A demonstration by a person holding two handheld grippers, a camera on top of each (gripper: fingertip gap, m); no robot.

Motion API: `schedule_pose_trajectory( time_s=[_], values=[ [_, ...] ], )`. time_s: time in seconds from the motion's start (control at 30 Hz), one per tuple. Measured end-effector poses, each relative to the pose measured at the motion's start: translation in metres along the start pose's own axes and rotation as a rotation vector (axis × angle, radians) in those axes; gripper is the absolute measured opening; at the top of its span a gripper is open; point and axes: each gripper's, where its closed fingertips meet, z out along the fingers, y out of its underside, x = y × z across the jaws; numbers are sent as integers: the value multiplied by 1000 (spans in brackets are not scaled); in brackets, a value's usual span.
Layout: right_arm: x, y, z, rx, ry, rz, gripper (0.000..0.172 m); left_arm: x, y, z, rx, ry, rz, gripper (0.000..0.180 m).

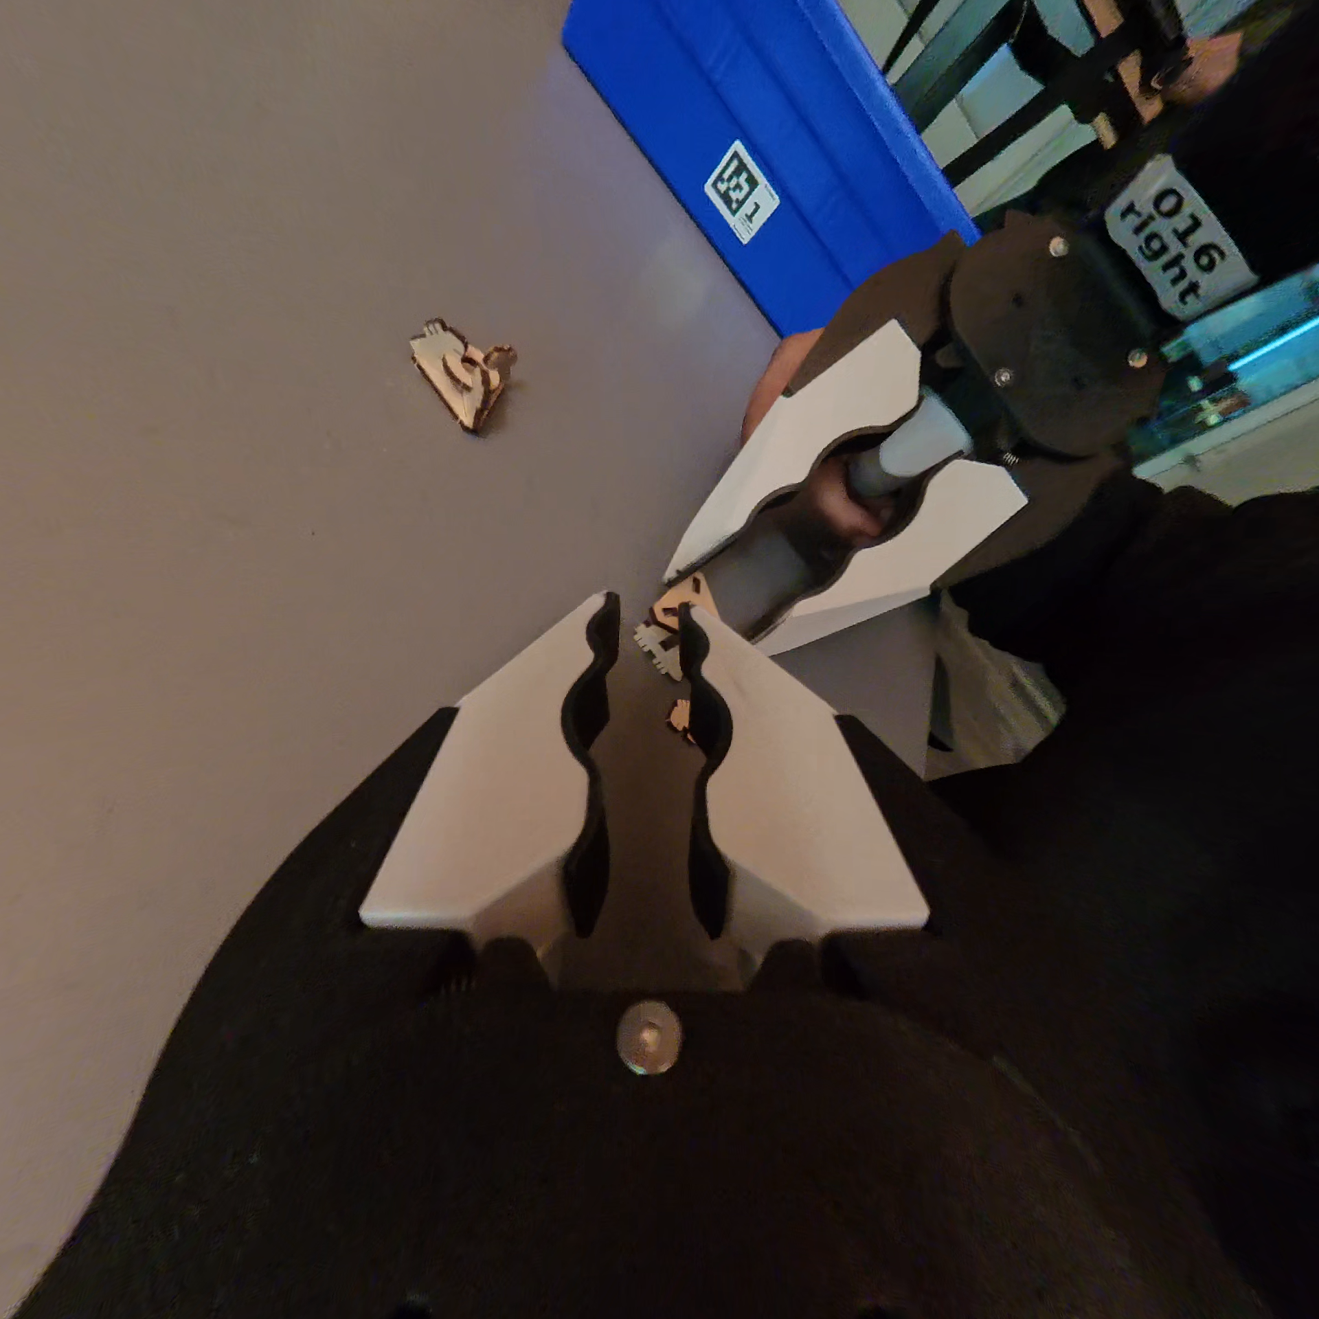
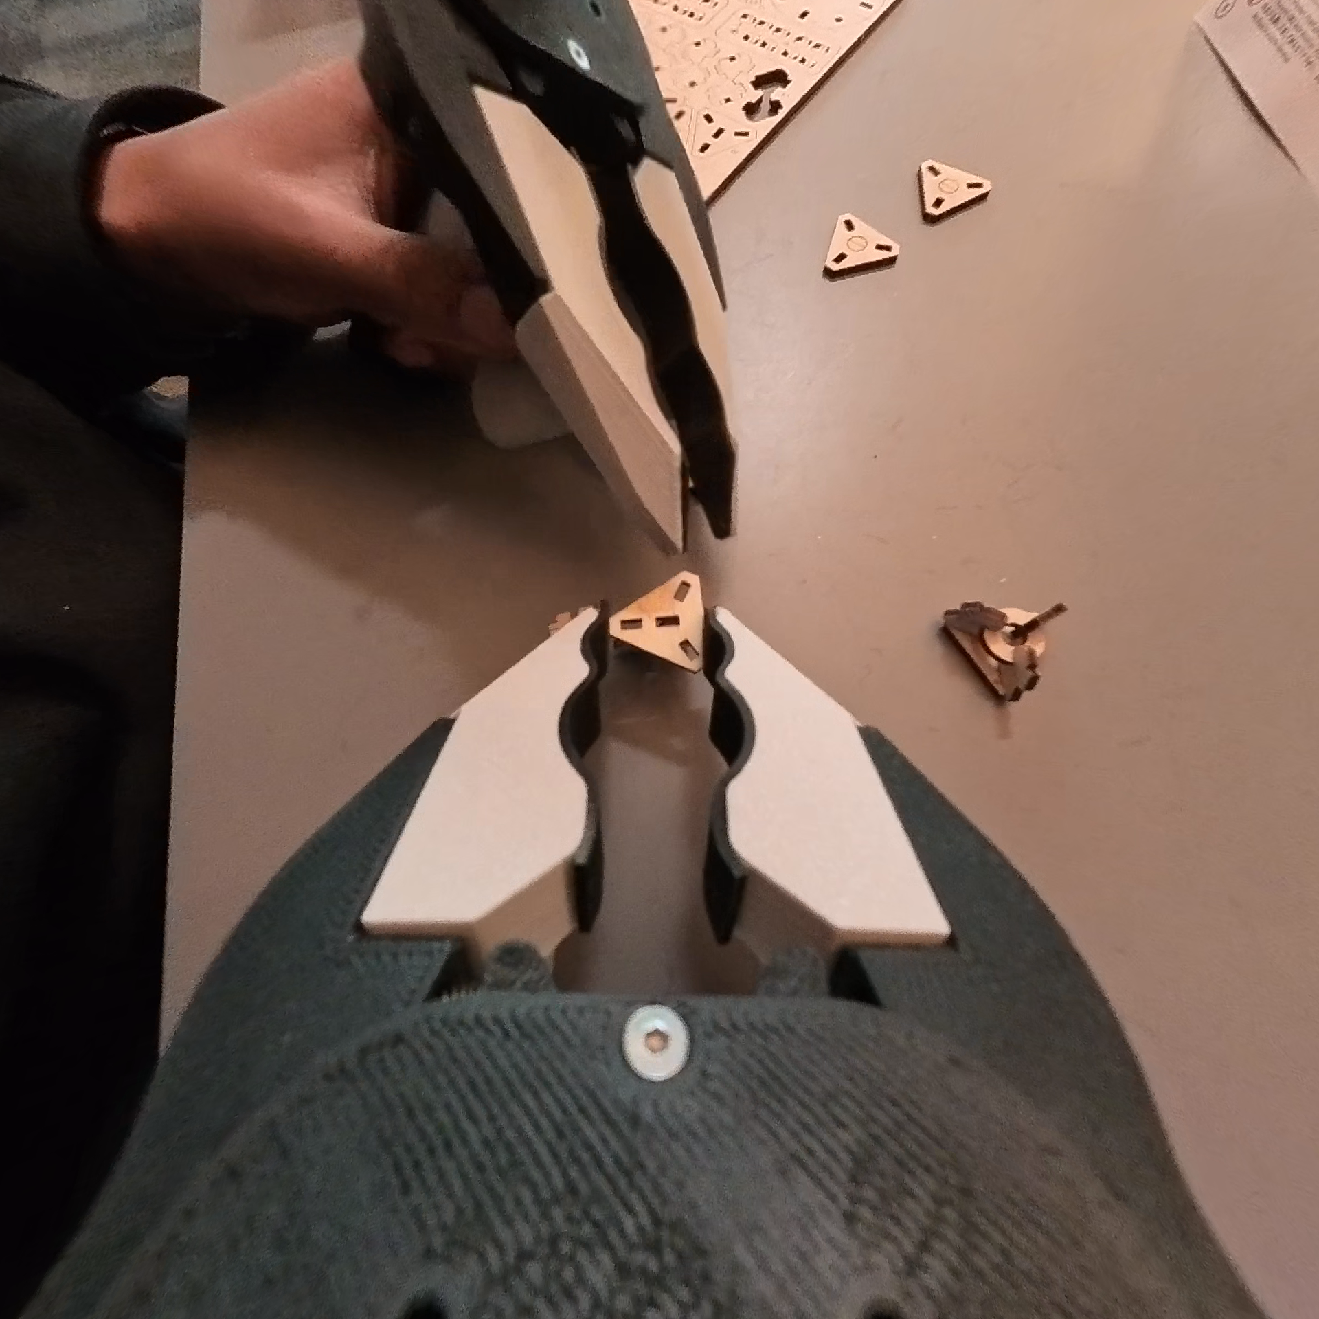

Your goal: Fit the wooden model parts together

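Left wrist view: the left tongs [image 1: 646, 628] stand slightly apart with nothing gripped, just beside the toothed wooden assembly [image 1: 660, 642] on the desk [image 1: 214, 499].

Right wrist view: the right tongs [image 2: 657, 628] grip the triangular wooden plate [image 2: 660, 628] near the desk's left edge; another wooden assembly [image 2: 999, 649] lies to the right.

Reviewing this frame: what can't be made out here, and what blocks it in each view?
- Left wrist view: the toothed wooden piece beyond the left gripper is partly covered by that gripper's finger.
- Right wrist view: whatever sits under the triangular wooden plate in the right gripper is hidden by the plate and in shadow.
- Right wrist view: the wooden sheet is cut off by the top edge.
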Motion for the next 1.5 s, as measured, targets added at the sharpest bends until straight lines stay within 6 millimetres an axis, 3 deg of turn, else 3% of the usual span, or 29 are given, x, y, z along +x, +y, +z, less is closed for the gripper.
schedule_pose_trajectory(
  time_s=[0.17, 0.4, 0.77, 1.3, 1.37, 1.5],
  values=[
    [0, 1, 2, 18, 3, -14, 25, 1, 6, 6, -40, 79, -125, 20],
    [0, 2, 1, 21, 5, -21, 25, 4, 10, 11, -75, 106, -148, 7],
    [0, 1, 2, -3, -4, -29, 25, 4, 11, 10, -87, 150, -223, 6],
    [0, 0, 1, 44, 8, 22, 26, 4, 12, 10, -87, 144, -210, 6],
    [3, 1, -2, 57, 15, 48, 32, 4, 12, 10, -84, 141, -211, 6],
    [8, -3, -9, 116, 31, 94, 16, 4, 12, 10, -83, 142, -210, 5]
  ],
)
